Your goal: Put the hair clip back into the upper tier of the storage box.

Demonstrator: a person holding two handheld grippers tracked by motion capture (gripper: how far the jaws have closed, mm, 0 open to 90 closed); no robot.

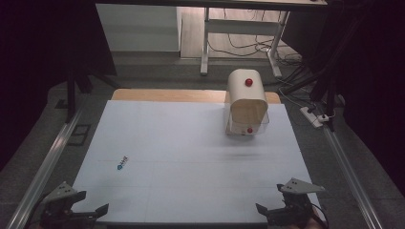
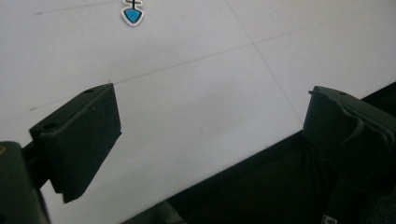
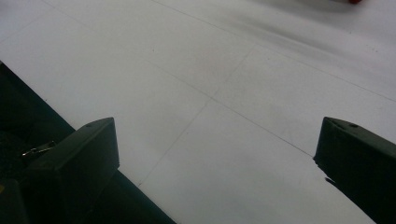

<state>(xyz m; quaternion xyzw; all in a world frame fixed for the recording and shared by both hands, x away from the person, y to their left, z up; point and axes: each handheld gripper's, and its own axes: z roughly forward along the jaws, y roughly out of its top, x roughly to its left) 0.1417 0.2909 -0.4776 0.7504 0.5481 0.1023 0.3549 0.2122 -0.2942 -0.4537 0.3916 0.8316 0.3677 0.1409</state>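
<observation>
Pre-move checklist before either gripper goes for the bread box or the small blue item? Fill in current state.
1. Left gripper open and empty: ok, jaws stand wide apart in the left gripper view.
2. Right gripper open and empty: ok, jaws wide, nothing between them.
3. Bread box upright on the white table, far right side: ok.
4. Bread box door shut: cannot tell; a red knob sits low at the front, another on top.
5. Small blue item lying free on the table ahead of the left gripper: ok.
6. Path from each gripper to its target: ok, bare tabletop between.
</observation>
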